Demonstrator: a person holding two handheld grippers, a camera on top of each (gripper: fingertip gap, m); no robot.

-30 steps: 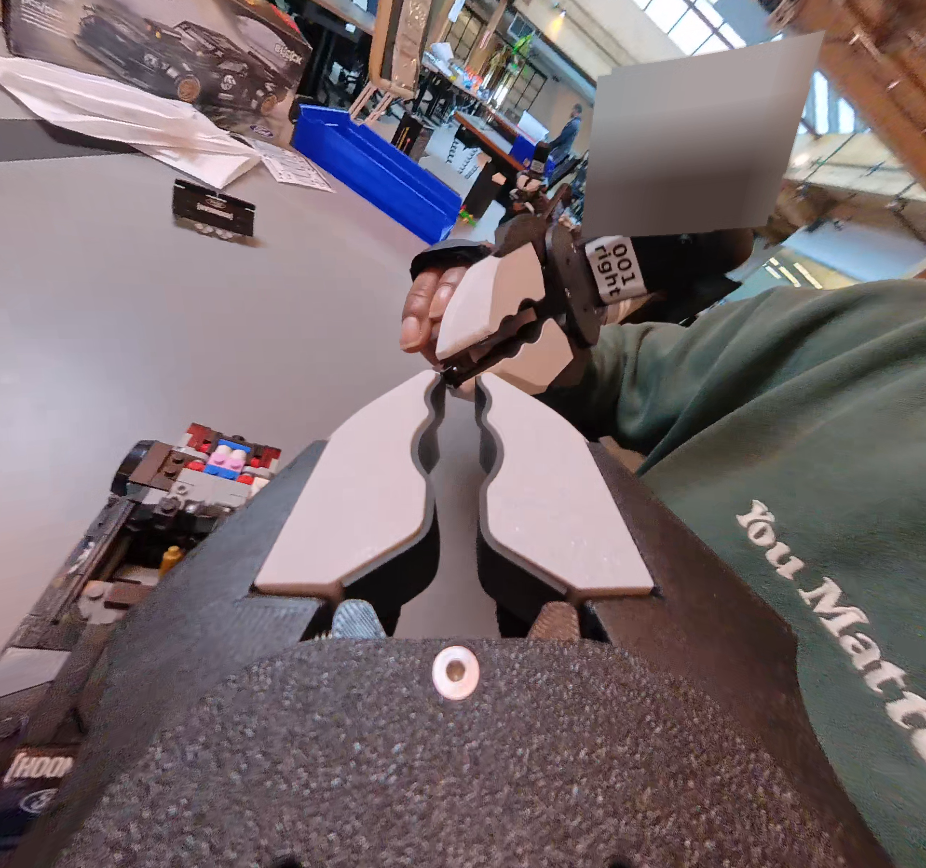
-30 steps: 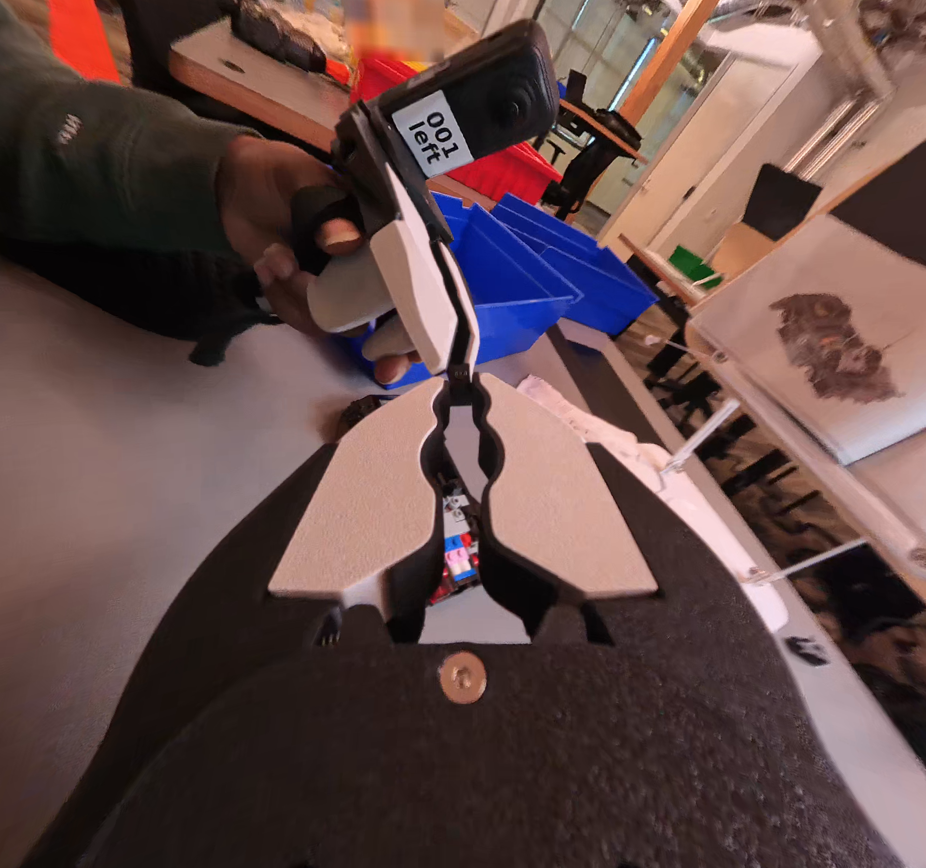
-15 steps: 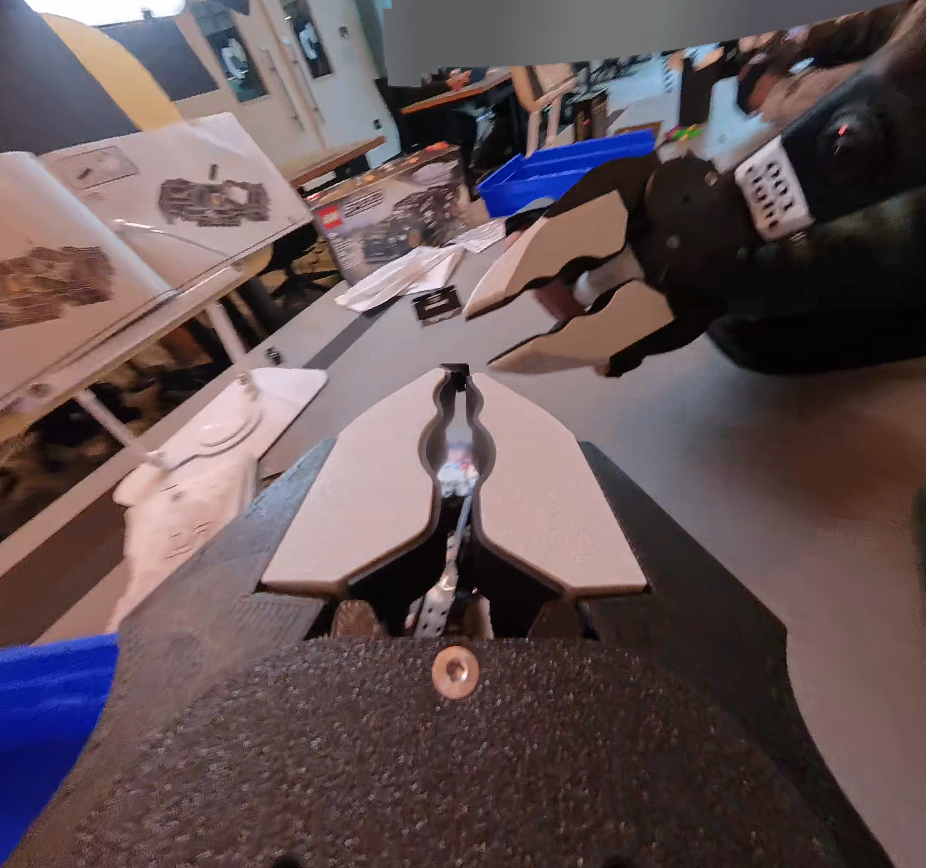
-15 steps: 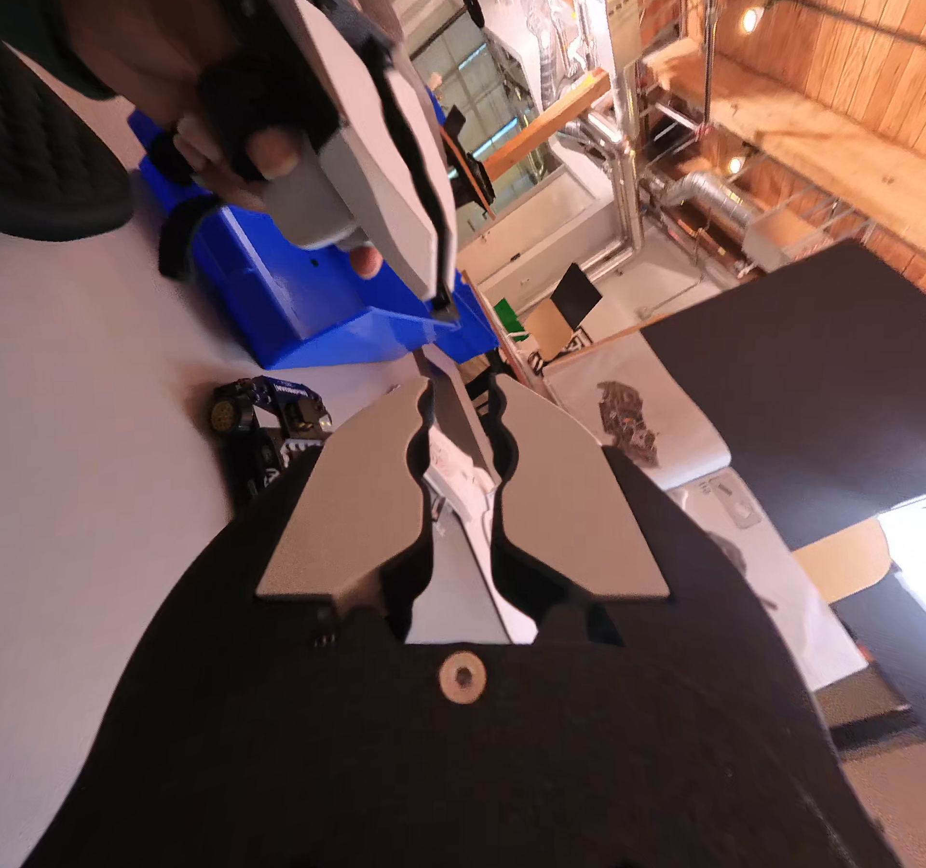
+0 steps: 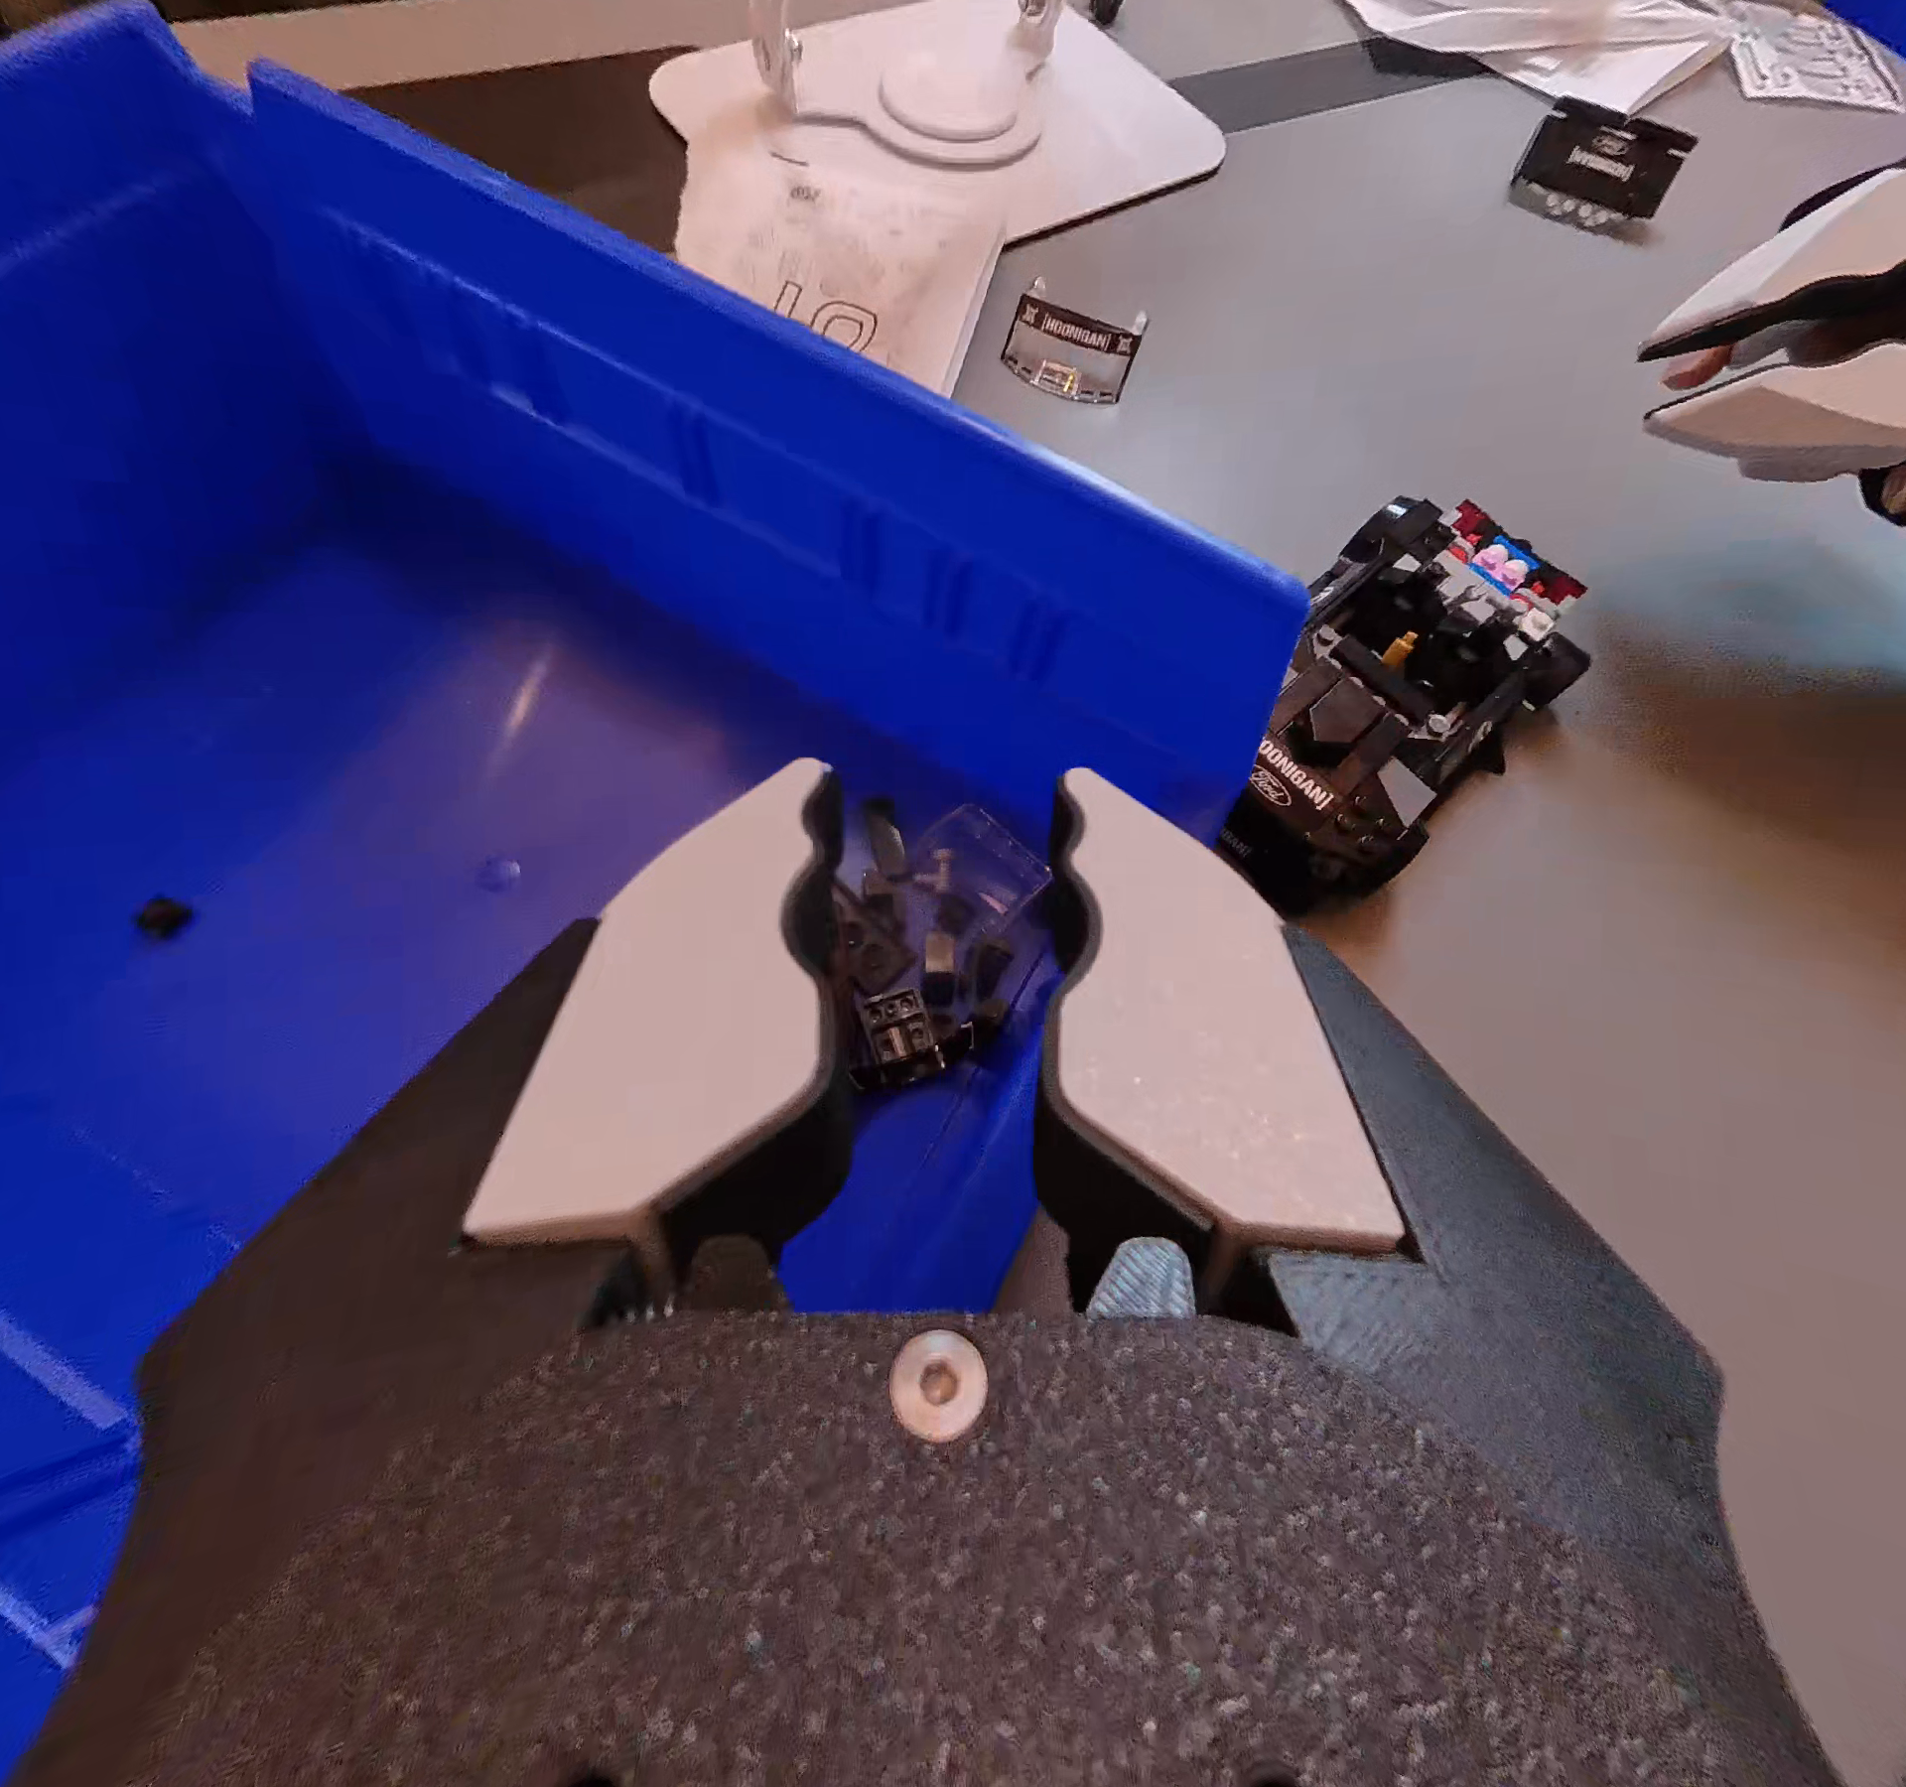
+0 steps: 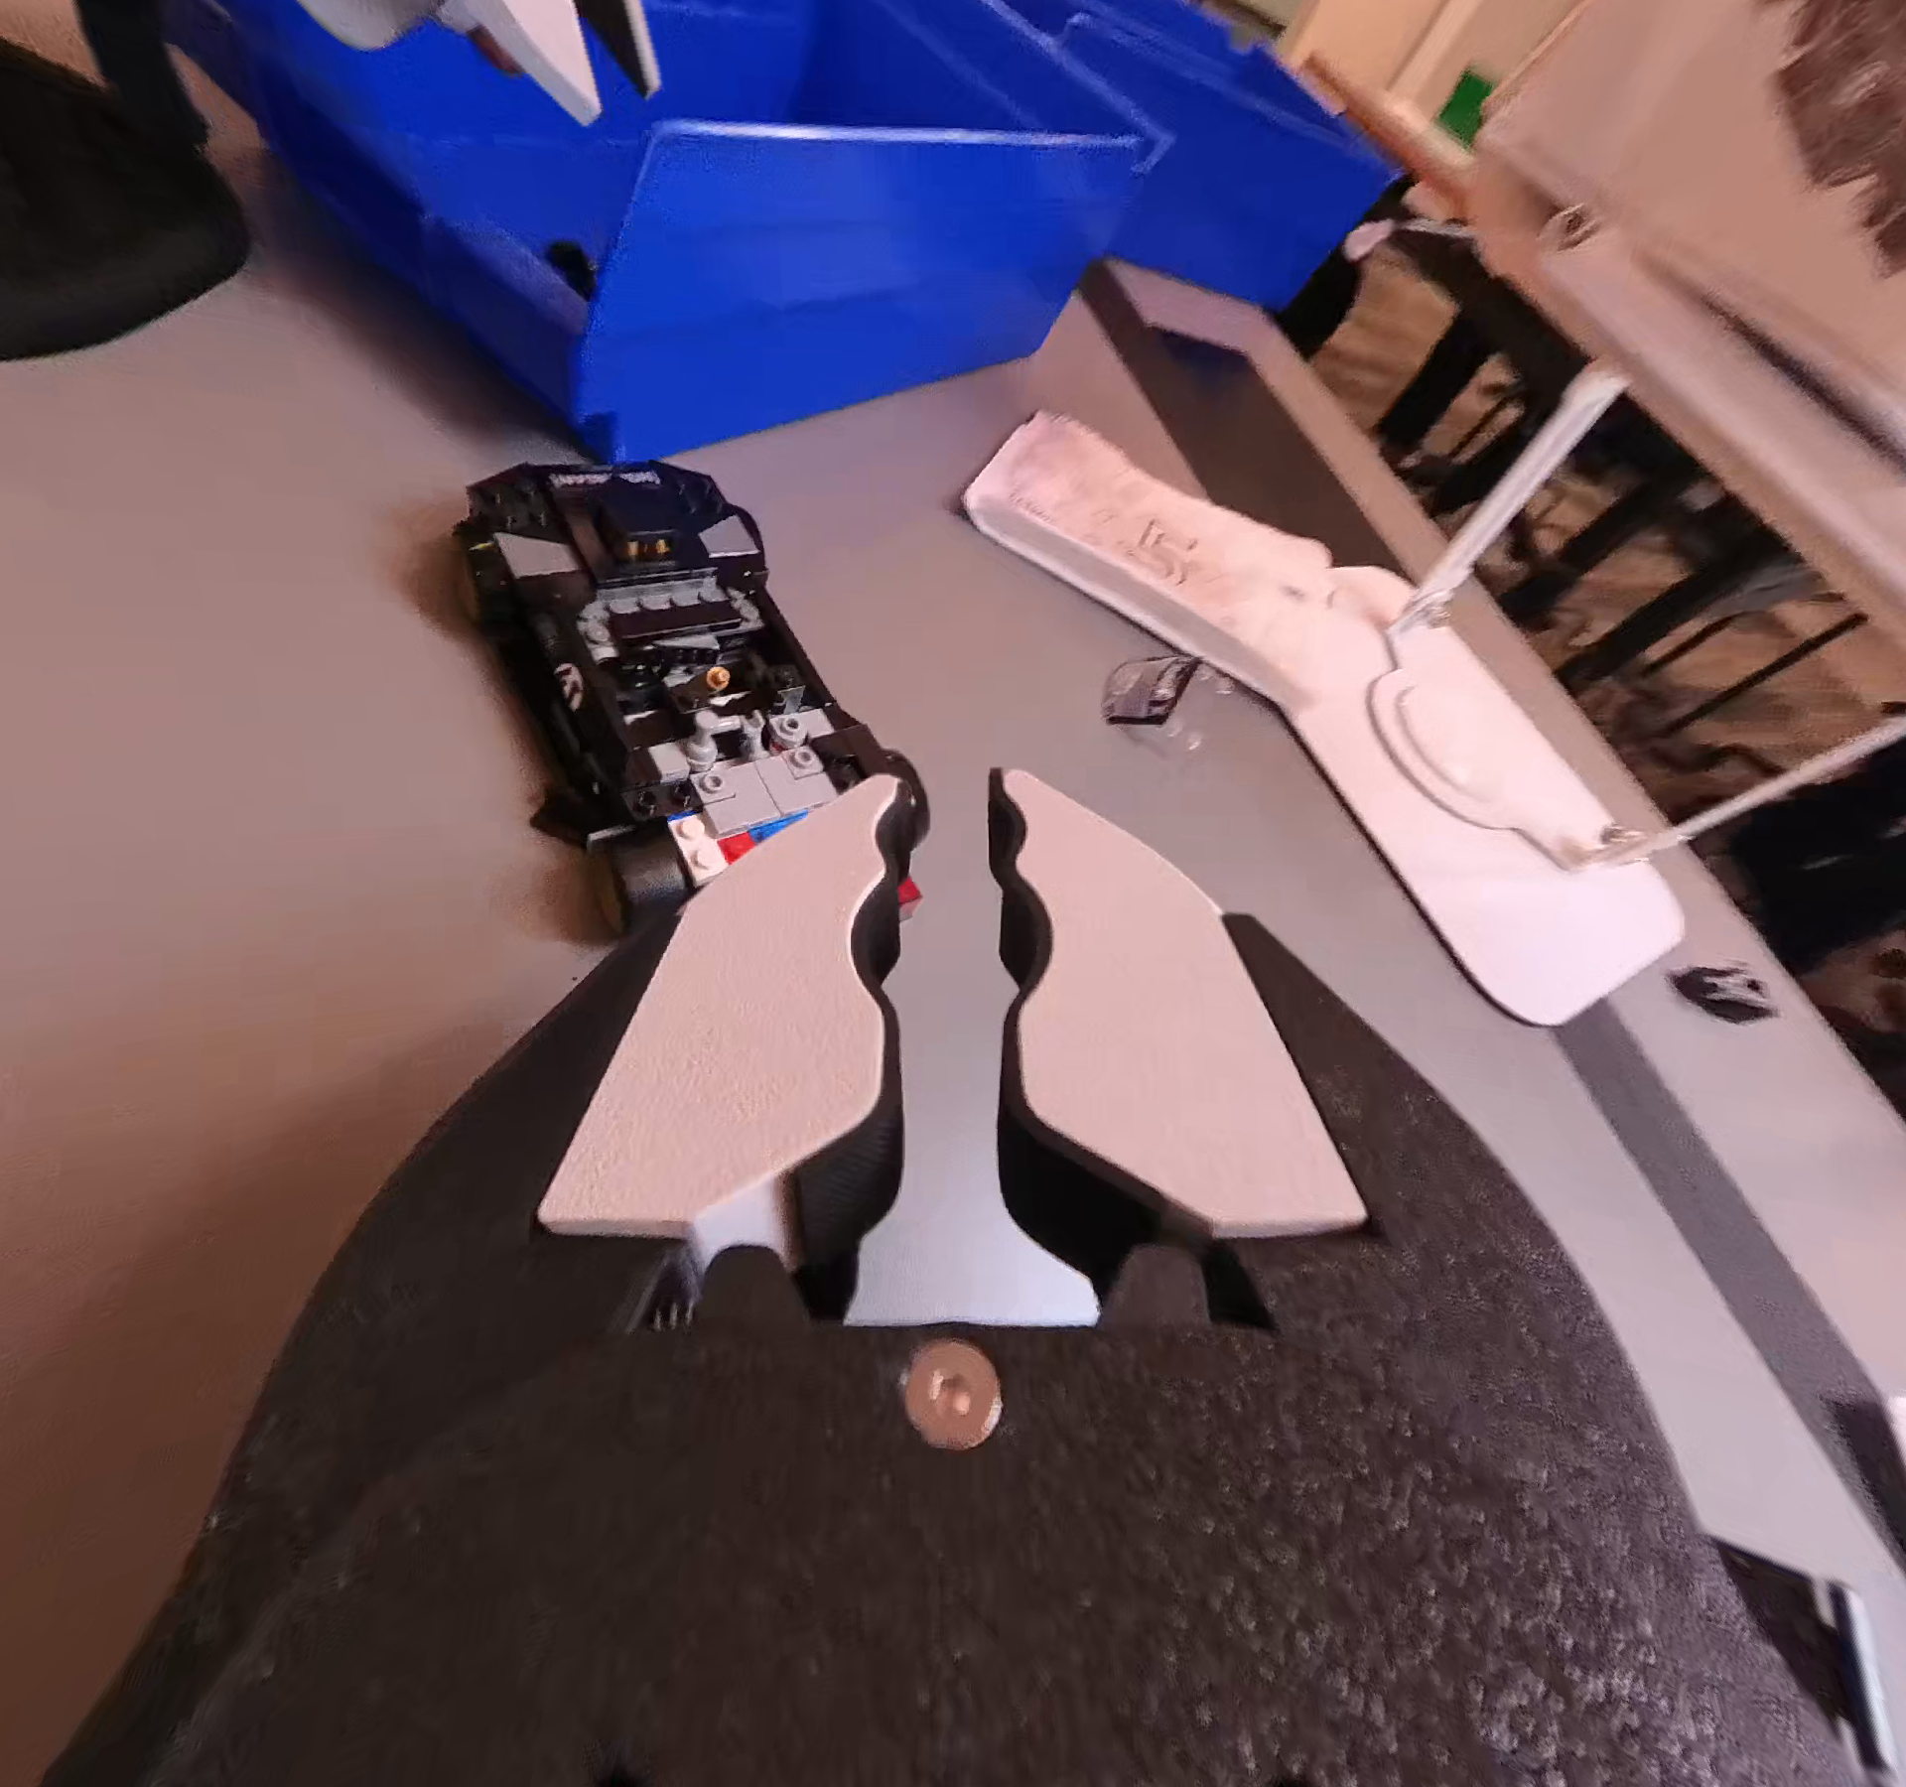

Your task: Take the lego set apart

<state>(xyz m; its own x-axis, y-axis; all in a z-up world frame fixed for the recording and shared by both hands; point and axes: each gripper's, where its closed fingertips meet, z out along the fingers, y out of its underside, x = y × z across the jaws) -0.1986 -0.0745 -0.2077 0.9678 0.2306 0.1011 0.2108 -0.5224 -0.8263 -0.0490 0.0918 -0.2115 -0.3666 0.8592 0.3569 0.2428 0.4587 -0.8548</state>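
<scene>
The partly stripped black lego car [image 5: 1413, 706] sits on the grey table just right of the blue bin [image 5: 516, 458]. My left gripper [image 5: 939, 799] is open and empty above the bin's near right corner, over a pile of loose black and clear lego pieces [image 5: 918, 954]. My right gripper [image 6: 949, 789] is open and empty, low over the table at the rear end of the car [image 6: 660, 665], its left finger overlapping the car's tail. The right gripper also shows at the right edge of the left wrist view [image 5: 1795, 376]. The left gripper shows over the bin in the right wrist view [image 6: 578, 15].
A clear windshield piece [image 5: 1078, 350] and a black printed piece [image 5: 1599, 165] lie loose on the table. A white paper bag [image 6: 1155, 541] and a white stand base [image 6: 1496, 809] lie to the right. More blue bins [image 6: 1186, 87] stand behind. One small black piece [image 5: 160, 917] lies alone in the bin. My right fingertips sit around 25 cm from my left ones. The clear windshield piece [image 5: 1078, 350] is about 15 cm from my right fingertips. Seen from the right wrist view [image 6: 1151, 681] as well.
My left gripper, shut on a small black piece, swung over the blue bin and opened. My right gripper has come down to the table by the car's rear.
</scene>
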